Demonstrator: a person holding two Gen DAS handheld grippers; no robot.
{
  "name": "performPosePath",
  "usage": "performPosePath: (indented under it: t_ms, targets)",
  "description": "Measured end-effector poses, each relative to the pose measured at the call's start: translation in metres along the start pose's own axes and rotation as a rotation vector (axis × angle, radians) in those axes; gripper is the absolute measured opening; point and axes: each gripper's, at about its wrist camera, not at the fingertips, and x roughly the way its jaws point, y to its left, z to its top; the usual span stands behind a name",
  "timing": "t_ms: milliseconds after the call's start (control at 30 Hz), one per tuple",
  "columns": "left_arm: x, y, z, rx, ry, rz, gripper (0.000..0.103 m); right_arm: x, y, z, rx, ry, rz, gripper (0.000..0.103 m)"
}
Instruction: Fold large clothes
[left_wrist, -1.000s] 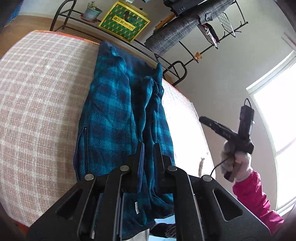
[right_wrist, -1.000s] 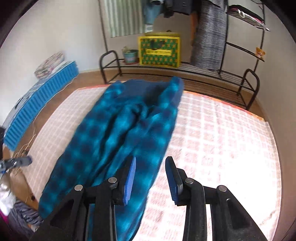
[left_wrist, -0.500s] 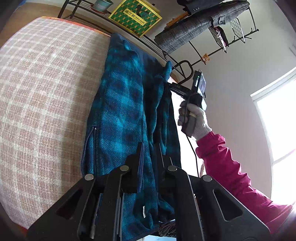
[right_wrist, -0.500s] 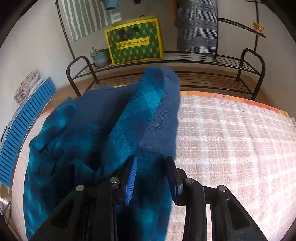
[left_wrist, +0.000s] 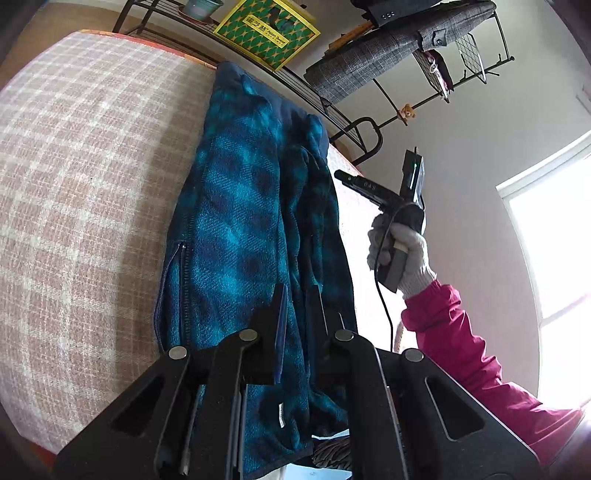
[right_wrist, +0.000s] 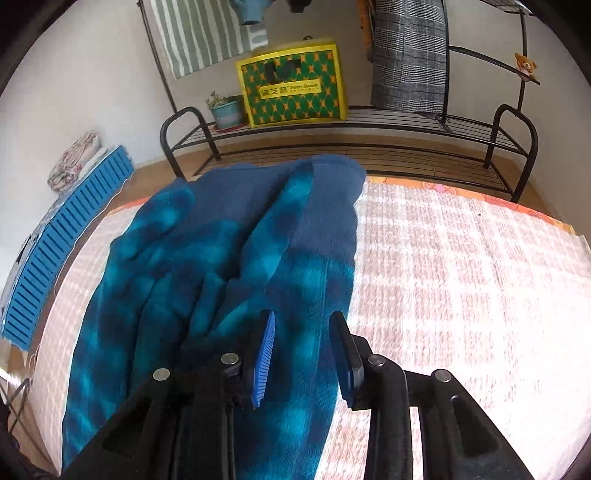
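A teal and navy plaid fleece garment (left_wrist: 243, 206) lies lengthwise on a pink checked bed (left_wrist: 74, 177), folded into a long strip. My left gripper (left_wrist: 297, 295) is shut on the garment's near hem. In the right wrist view the garment (right_wrist: 221, 266) spreads below my right gripper (right_wrist: 302, 325), which is open and empty just above its right edge. The right gripper also shows in the left wrist view (left_wrist: 369, 188), held by a gloved hand to the right of the garment.
A black metal rack (right_wrist: 369, 125) stands past the bed, with a yellow-green bag (right_wrist: 291, 85), a potted plant (right_wrist: 225, 110) and a hanging grey checked coat (right_wrist: 406, 55). A blue slatted panel (right_wrist: 62, 243) is at the left. A bright window (left_wrist: 554, 258) is at the right.
My right gripper has drawn back from the garment's far collar end toward its middle and opened wider. My left gripper has kept its hold on the hem.
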Motion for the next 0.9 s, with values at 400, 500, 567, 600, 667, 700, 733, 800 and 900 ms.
performPosePath:
  t_ms: [400,500,567,600,667,700,733,800,900]
  targets:
    - [0.004,-0.003,-0.003,0.056,-0.010,0.083,0.007,0.019,0.061,-0.016,-0.153,0.046,-0.084,0.029]
    - [-0.003,-0.002,-0.006,0.066,-0.031,0.100,0.007,-0.023,0.045,-0.021,-0.061,-0.012,-0.017,0.034]
    - [-0.009,-0.004,-0.009,0.086,-0.043,0.110,0.007,-0.056,0.039,-0.030,-0.027,-0.043,0.017,0.038]
    - [-0.011,-0.004,-0.010,0.099,-0.049,0.118,0.007,-0.070,0.038,-0.035,-0.016,-0.053,0.028,0.038]
    - [-0.012,-0.004,-0.014,0.116,-0.047,0.129,0.007,-0.103,0.037,-0.050,0.001,-0.059,0.059,0.038]
    - [-0.013,-0.002,-0.016,0.115,-0.043,0.134,0.007,-0.115,0.036,-0.054,0.003,-0.059,0.082,0.039]
    - [-0.014,0.001,-0.018,0.112,-0.042,0.136,0.008,-0.131,0.036,-0.064,0.004,-0.060,0.103,0.042]
    - [-0.017,0.007,-0.023,0.110,-0.044,0.147,0.015,-0.160,0.041,-0.083,0.003,-0.063,0.123,0.050]
    - [-0.028,0.017,-0.035,0.097,-0.054,0.145,0.028,-0.201,0.047,-0.121,0.001,-0.072,0.123,0.058]
